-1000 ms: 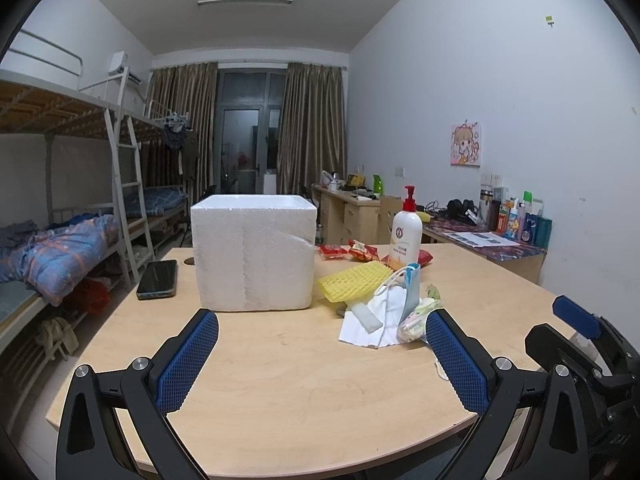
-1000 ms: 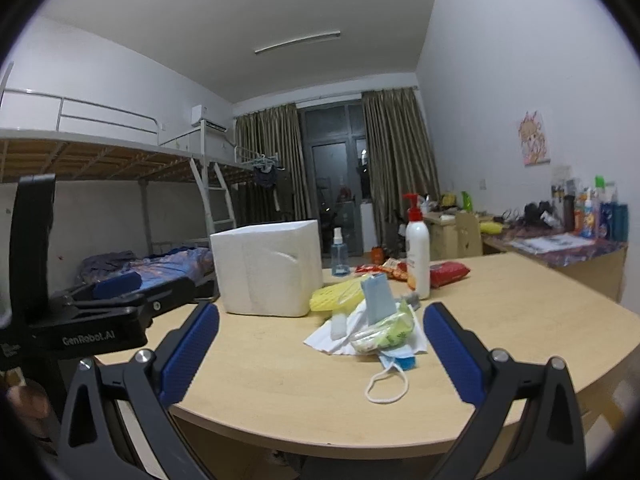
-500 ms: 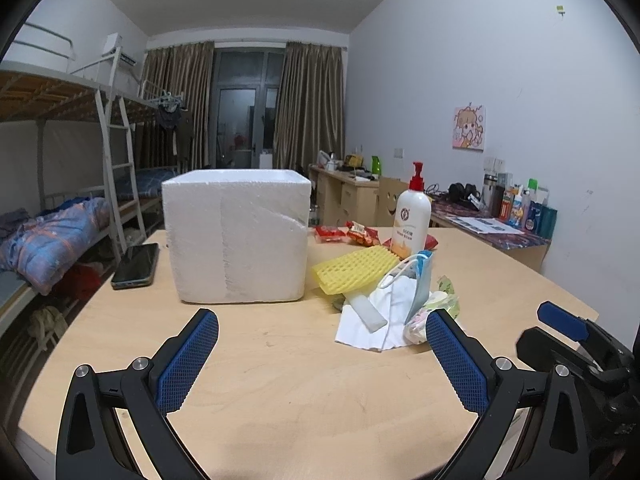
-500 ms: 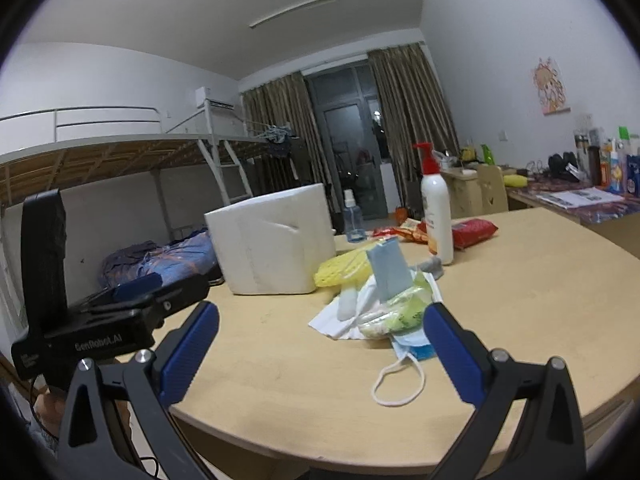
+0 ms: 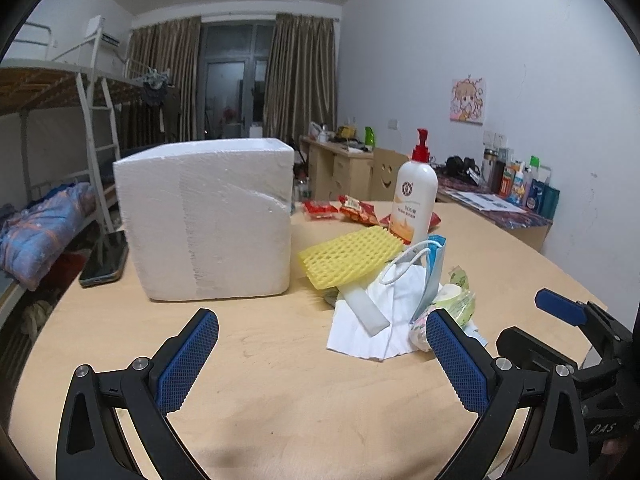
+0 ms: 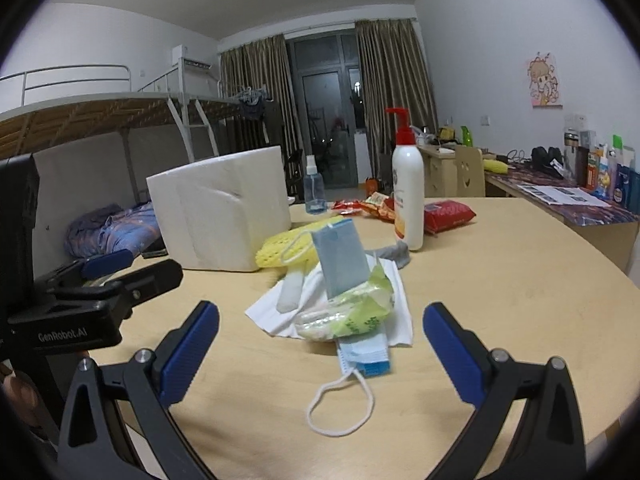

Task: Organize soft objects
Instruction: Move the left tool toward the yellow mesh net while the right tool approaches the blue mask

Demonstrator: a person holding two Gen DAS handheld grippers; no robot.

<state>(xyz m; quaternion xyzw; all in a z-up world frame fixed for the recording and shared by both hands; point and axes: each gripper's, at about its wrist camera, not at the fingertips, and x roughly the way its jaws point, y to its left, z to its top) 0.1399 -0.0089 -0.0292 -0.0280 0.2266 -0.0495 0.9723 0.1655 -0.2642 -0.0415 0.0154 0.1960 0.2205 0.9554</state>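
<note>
Two grippers hang over the wooden table [image 5: 260, 380], the left gripper [image 5: 320, 360] and right gripper [image 6: 320, 354] both spread wide and empty. Beyond lies the soft pile: face mask [image 6: 366, 354], tissue pack [image 6: 352, 314], yellow foam net [image 5: 352, 256]. Farther back stands the white foam box [image 5: 204, 220].

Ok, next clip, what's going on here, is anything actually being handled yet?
Not yet. A person holds two handheld tongs over a round wooden table; the left tongs and right tongs are both open and empty. They face a pile of soft things: a yellow foam net sleeve, white tissue sheets, a blue face mask and a green tissue pack. A white foam box stands beside the pile, to its left.
</note>
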